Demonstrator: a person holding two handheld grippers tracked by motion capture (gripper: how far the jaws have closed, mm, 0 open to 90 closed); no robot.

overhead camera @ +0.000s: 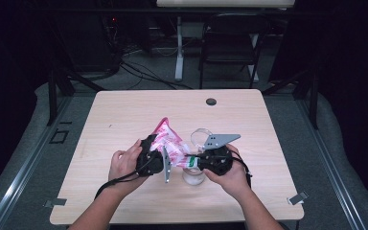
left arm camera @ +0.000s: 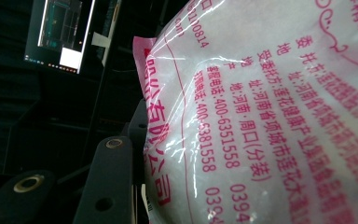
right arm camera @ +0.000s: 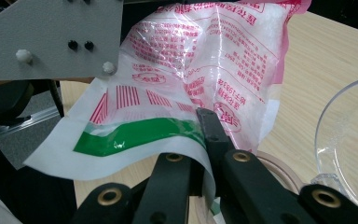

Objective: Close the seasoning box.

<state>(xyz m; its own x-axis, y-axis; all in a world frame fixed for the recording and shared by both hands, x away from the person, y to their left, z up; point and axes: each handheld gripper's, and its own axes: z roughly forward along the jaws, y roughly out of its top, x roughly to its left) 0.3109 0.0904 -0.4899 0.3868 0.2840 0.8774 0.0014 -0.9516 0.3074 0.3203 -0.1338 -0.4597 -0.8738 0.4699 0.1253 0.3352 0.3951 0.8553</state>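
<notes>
A pink-and-white plastic bag (overhead camera: 166, 140) of white powder hangs above the wooden table (overhead camera: 124, 120), held between both grippers. My left gripper (overhead camera: 159, 154) is shut on the bag's full body (left arm camera: 270, 116); one black finger (left arm camera: 107, 182) presses its side, and the bag hides the other. From the right, my right gripper (overhead camera: 192, 161) is shut on the bag's thin edge, pinching the film by the green stripe (right arm camera: 135, 135) between its jaws (right arm camera: 205, 128). The bag (right arm camera: 205, 60) tilts, with its pink top raised toward the far left.
Under the pinched corner stands a small clear glass jar (overhead camera: 193, 176), its round rim (right arm camera: 279, 164) just below my right jaws. A clear glass bowl (overhead camera: 200, 135) (right arm camera: 349, 140) sits just behind. A dark cable hole (overhead camera: 211, 101) lies far back; a black chair (overhead camera: 232, 43) stands beyond the table.
</notes>
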